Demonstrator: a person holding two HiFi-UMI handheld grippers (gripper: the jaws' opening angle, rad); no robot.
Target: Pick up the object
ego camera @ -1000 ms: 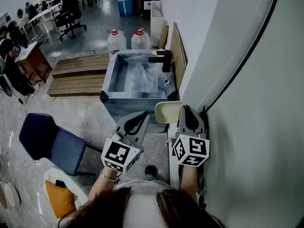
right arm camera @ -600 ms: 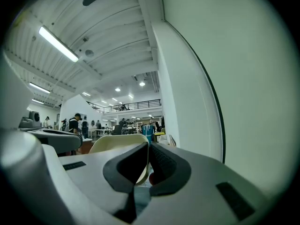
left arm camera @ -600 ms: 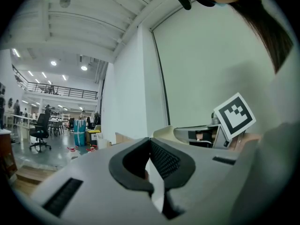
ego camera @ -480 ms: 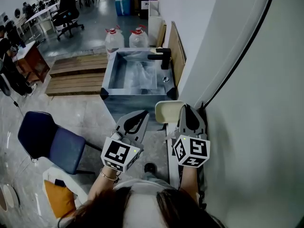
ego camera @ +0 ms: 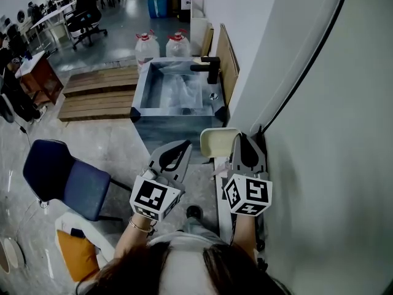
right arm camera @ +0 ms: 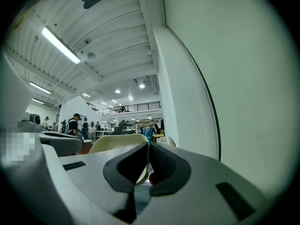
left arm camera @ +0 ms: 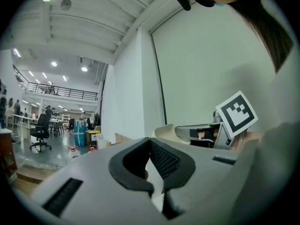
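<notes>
Both grippers are held side by side in front of the person, pointing ahead. My left gripper [ego camera: 183, 145] [left arm camera: 149, 142] has its jaws pressed together with nothing between them. My right gripper [ego camera: 241, 137] [right arm camera: 149, 146] is likewise shut and empty, close to the white wall. A cream chair back [ego camera: 216, 142] [right arm camera: 117, 142] stands just ahead, between the two gripper tips. Beyond it is a grey sink basin [ego camera: 140, 91] with a black faucet [ego camera: 209, 69] and clear plastic inside. No single object to pick up stands out.
Two water jugs [ego camera: 145, 45] with red caps stand behind the sink. Wooden pallets [ego camera: 98, 94] lie to its left. A blue chair [ego camera: 64, 177] and an orange cushion [ego camera: 77, 257] are at the lower left. The white wall [ego camera: 319, 134] fills the right side.
The head view has drifted a little, so the sink sits slightly higher in the picture. Both grippers stay shut in nearly the same places.
</notes>
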